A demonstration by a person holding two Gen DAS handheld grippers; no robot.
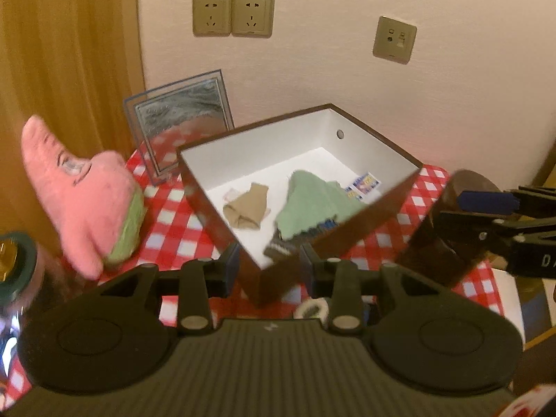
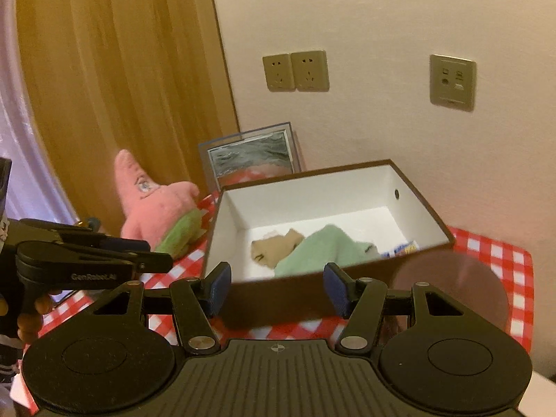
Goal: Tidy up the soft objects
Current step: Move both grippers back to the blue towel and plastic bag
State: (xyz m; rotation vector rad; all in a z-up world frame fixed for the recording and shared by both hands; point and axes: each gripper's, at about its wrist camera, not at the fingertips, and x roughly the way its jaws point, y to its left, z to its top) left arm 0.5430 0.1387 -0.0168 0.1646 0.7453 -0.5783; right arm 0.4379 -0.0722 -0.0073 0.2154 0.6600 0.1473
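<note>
A brown box with a white inside (image 1: 365,139) (image 2: 427,208) stands open on the checked cloth. In it lie a green cloth (image 1: 312,205) (image 2: 326,248) and a tan sock (image 1: 248,208) (image 2: 274,248). A pink starfish plush (image 1: 80,194) (image 2: 156,205) stands left of the box. My left gripper (image 1: 269,267) is open and empty at the box's near corner. My right gripper (image 2: 276,290) is open and empty in front of the box's near wall. It also shows at the right edge of the left wrist view (image 1: 486,208).
A framed picture (image 1: 180,128) (image 2: 253,156) leans on the wall behind the box. A brown round-topped object (image 1: 448,229) (image 2: 451,292) stands right of the box. An orange curtain (image 2: 121,87) hangs at left. The red-white checked cloth (image 1: 173,229) covers the table.
</note>
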